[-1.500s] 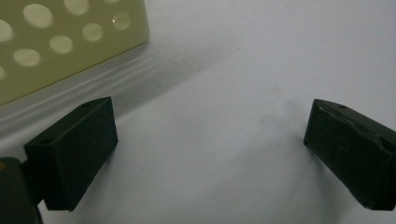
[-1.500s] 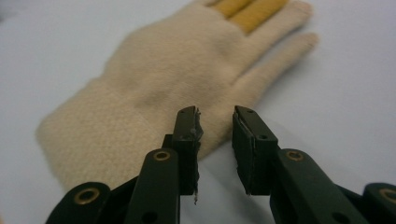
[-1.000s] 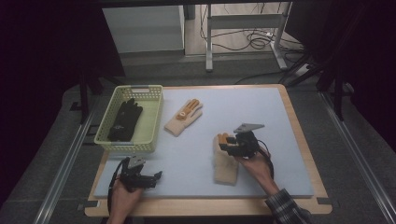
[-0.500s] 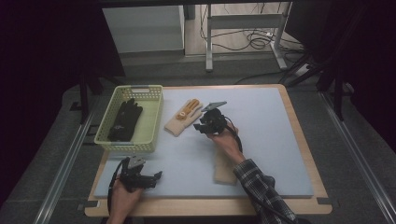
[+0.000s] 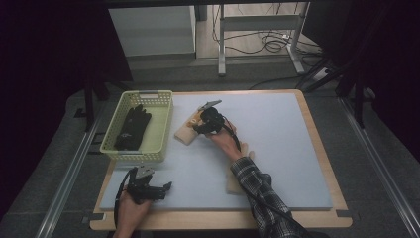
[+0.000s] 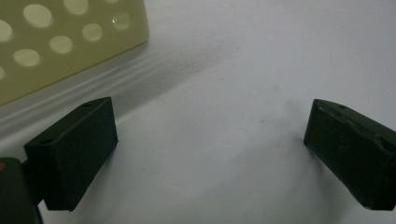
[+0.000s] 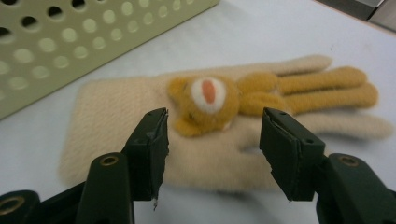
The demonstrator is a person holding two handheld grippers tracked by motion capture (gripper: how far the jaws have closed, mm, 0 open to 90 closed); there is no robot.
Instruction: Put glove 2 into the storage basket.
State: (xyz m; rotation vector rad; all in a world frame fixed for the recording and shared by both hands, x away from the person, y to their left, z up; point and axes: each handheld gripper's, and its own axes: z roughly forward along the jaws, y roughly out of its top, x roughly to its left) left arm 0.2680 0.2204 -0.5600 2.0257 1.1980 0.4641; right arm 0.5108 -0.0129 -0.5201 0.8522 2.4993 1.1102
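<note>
Bear glove (image 7: 219, 126) lies under the right gripper (image 7: 212, 149), cuff edge blurred.

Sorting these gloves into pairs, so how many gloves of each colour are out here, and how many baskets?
Beige gloves: 2, one with a bear, one under the right forearm
Black gloves: 1
Yellow-green baskets: 1
Total: 4

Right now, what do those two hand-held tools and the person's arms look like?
Each gripper is a black handheld device. The left gripper trails a black cable and has a grey plate on top. The right gripper carries a grey three-cornered plate, with a cable along the wrist. Seen close, the jaws are chunky black blocks with small screw holes. The right arm wears a plaid sleeve.
</note>
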